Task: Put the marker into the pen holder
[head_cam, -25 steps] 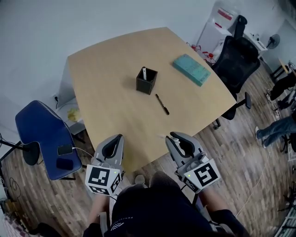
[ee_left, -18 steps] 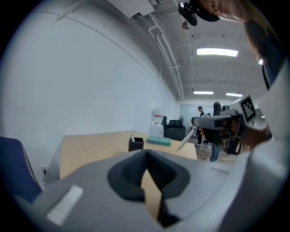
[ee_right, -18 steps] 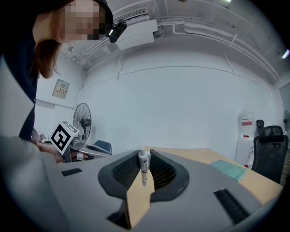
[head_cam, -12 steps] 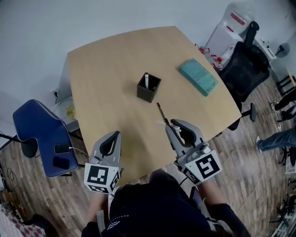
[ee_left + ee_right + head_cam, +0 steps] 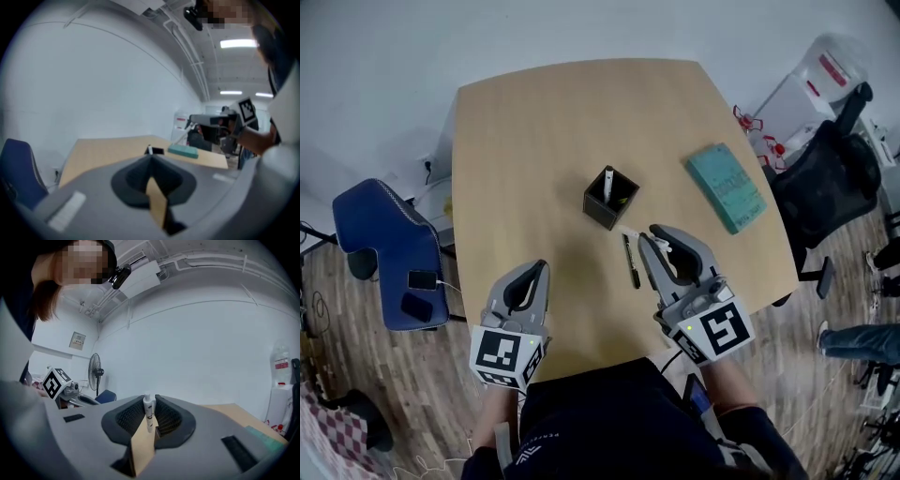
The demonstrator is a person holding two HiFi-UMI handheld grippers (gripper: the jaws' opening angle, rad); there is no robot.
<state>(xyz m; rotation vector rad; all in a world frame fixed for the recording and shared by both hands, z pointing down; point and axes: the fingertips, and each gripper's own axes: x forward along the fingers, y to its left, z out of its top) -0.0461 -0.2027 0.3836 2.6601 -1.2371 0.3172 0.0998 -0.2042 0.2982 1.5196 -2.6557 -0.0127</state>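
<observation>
A black square pen holder (image 5: 607, 202) stands mid-table with a white marker (image 5: 607, 182) upright inside it. Just in front of it a black pen (image 5: 631, 262) lies on the wood. My right gripper (image 5: 656, 240) hovers beside that pen, a short way to the near right of the holder. It is shut on a white marker (image 5: 148, 411) that stands upright between its jaws; its white tip (image 5: 630, 232) pokes out toward the holder. My left gripper (image 5: 536, 272) hangs over the table's near left part, shut with nothing in it. The holder (image 5: 156, 150) shows far off in the left gripper view.
A teal book (image 5: 728, 186) lies at the table's right side. A blue chair (image 5: 380, 253) with a phone on its seat stands left of the table (image 5: 516, 131). A black office chair (image 5: 830, 178) stands at the right. A person's leg (image 5: 862, 339) is at far right.
My right gripper has carried the white marker forward over the table, from the near edge to beside the black pen. The left gripper has come forward slightly over the table's edge.
</observation>
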